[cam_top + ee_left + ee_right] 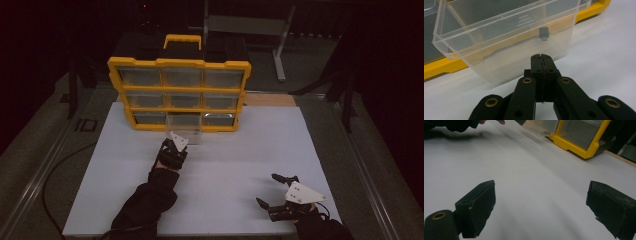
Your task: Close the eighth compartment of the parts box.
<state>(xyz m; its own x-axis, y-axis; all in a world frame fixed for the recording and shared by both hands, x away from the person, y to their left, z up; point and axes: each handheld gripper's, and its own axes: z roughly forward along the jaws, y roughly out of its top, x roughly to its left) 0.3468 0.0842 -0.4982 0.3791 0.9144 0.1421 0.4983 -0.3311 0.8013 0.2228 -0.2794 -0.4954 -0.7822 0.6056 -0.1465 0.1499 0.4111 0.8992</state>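
yellow organizer point(179, 63), clear drawer point(506, 37), white table point(240, 165)

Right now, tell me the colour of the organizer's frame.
Yellow frame, around clear drawers; the high view shows it best.

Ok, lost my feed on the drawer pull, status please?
Left gripper shut, jaws together at the clear drawer front, nothing visibly clamped. Right gripper open over the white mat. Drawer partly out of the yellow organizer. Nothing in the way.

A clear plastic drawer point(506, 42) stands upright, pulled partway out of the yellow organizer's point(179, 64) bottom row.
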